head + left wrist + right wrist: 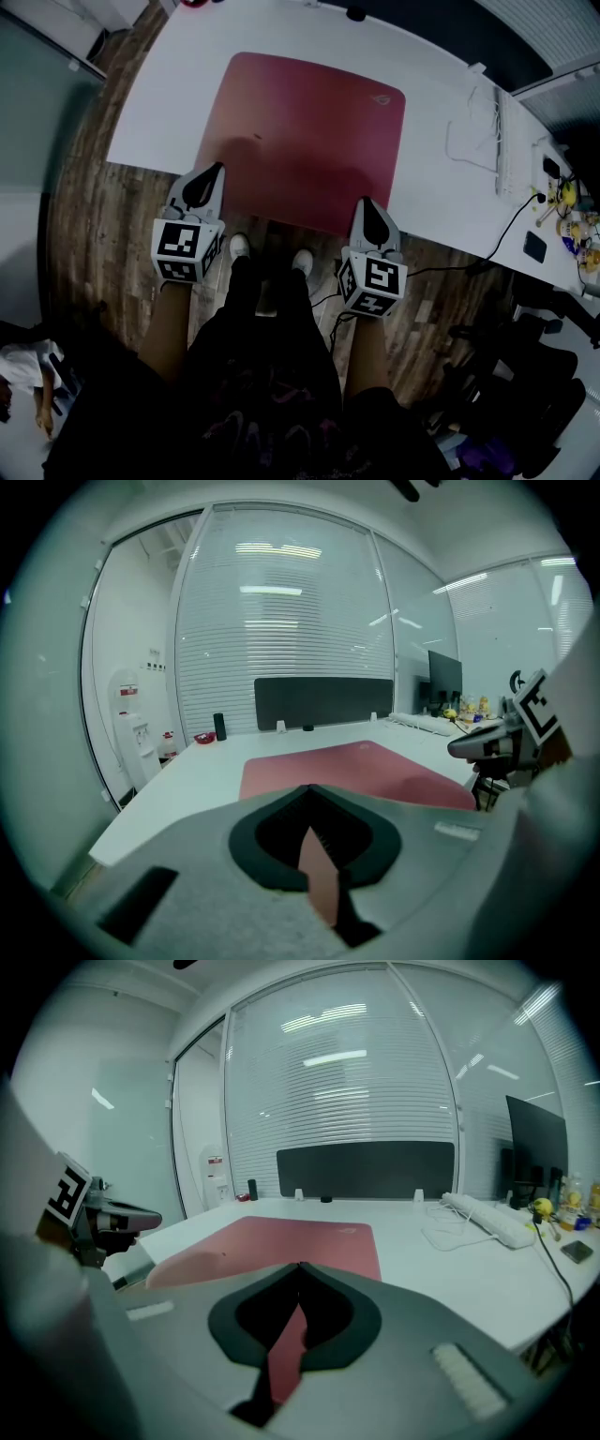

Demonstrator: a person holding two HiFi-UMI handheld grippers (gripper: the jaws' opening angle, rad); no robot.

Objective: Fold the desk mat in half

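Pink-red sheet shows as a thin strip inside the closed jaws of the left gripper [310,791], and we read the same in the right gripper [300,1267]. Both are clamped tight on the near edge of the desk mat [309,131], one at each near corner. We judge the two-corner hold is there so the edge travels as one straight line and the fold comes out square.

Between the two grips the near edge looks raised off the table [436,187] and reaches a little past its near side. The gripper views show a soft hump in the mat by each held corner. The rest of the mat lies flat, with its small logo [382,97] at the far right corner. No part of the mat lies over another, so we take the fold itself as not yet made.

As we see it, the pinched edge has to be carried up and over to the far edge with both hands level, or the mat will skew. A limp mat may also sag in the middle.

To the right, well apart from the mat, lie a white cable [467,141] and a long white bar [502,141], out of the fold's path.
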